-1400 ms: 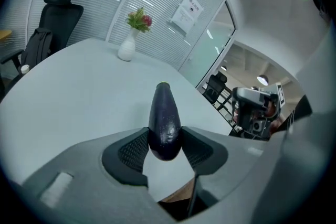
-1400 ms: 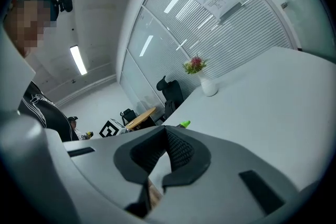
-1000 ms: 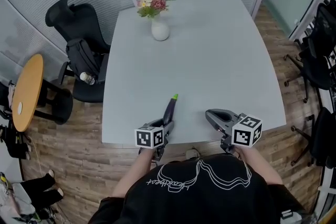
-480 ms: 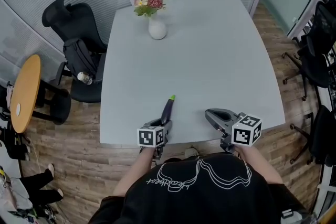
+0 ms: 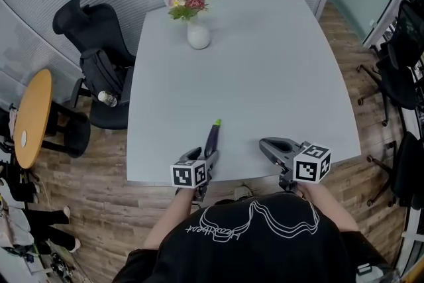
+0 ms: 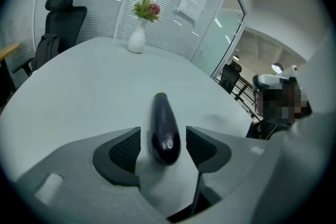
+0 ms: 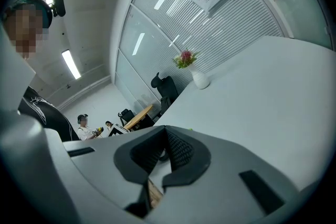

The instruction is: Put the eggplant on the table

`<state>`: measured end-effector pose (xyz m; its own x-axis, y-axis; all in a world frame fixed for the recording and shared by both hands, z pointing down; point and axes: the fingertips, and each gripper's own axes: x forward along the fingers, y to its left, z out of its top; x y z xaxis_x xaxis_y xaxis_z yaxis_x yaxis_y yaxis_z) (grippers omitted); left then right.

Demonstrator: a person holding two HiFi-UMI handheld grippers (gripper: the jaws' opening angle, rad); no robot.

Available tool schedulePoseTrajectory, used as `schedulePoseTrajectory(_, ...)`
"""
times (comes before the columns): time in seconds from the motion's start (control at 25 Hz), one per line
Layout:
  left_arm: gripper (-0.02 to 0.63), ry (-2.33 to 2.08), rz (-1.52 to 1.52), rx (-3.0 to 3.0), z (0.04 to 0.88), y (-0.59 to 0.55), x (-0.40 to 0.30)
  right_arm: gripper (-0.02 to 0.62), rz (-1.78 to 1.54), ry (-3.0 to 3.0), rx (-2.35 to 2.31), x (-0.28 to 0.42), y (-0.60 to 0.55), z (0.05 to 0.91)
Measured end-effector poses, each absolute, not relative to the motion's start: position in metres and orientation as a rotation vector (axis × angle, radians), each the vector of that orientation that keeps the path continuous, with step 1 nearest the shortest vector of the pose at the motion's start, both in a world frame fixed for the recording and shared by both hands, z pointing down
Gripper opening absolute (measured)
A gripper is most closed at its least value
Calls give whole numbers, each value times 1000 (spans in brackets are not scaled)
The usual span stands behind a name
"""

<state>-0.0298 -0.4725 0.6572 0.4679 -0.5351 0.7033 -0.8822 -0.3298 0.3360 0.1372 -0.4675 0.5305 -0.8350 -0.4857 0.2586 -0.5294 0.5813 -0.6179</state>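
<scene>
A dark purple eggplant (image 5: 212, 138) with a green tip lies on the pale grey table (image 5: 265, 63), near its front edge. My left gripper (image 5: 211, 157) sits around its near end. In the left gripper view the eggplant (image 6: 164, 128) rests between the jaws of that gripper (image 6: 163, 140). The jaws are opening, with a gap showing on each side of it. My right gripper (image 5: 265, 144) rests over the front edge to the right, apart from the eggplant. Its jaws (image 7: 167, 131) meet with nothing between them.
A white vase of flowers (image 5: 199, 35) stands at the table's far left. A black office chair with a bag (image 5: 99, 69) and a round wooden table (image 5: 30, 116) are off to the left. More black chairs (image 5: 404, 76) stand at the right.
Only the head camera has shifted a little. The eggplant and both grippers keep their places.
</scene>
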Motion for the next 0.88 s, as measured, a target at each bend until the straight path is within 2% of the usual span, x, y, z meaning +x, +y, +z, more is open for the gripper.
schedulePoseTrajectory(0.28, 255, -1254, 526, 2094, 609, -475, -42, 9, 1069, -2746, 888, 133, -460, 524)
schedulePoseTrajectory(0.48, 241, -1198, 313, 2204, 542, -465, -39, 9, 993, -2796, 864, 122, -448, 500)
schedulePoseTrajectory(0.52, 228, -1175, 284, 2240, 527, -460, -36, 9, 971, -2811, 857, 119, -445, 493)
schedulePoseTrajectory(0.56, 177, -1151, 266, 2279, 513, -454, -33, 9, 948, -2826, 846, 116, -440, 485)
schedulePoseTrajectory(0.6, 93, -1131, 255, 2315, 500, -447, -31, 8, 923, -2840, 831, 112, -435, 478)
schedulePoseTrajectory(0.64, 50, -1114, 246, 2344, 490, -439, -29, 9, 896, -2855, 813, 107, -429, 471)
schedulePoseTrajectory(0.88, 14, -958, 192, 2426, 451, -402, -16, 9, 789, -2956, 702, 82, -397, 439)
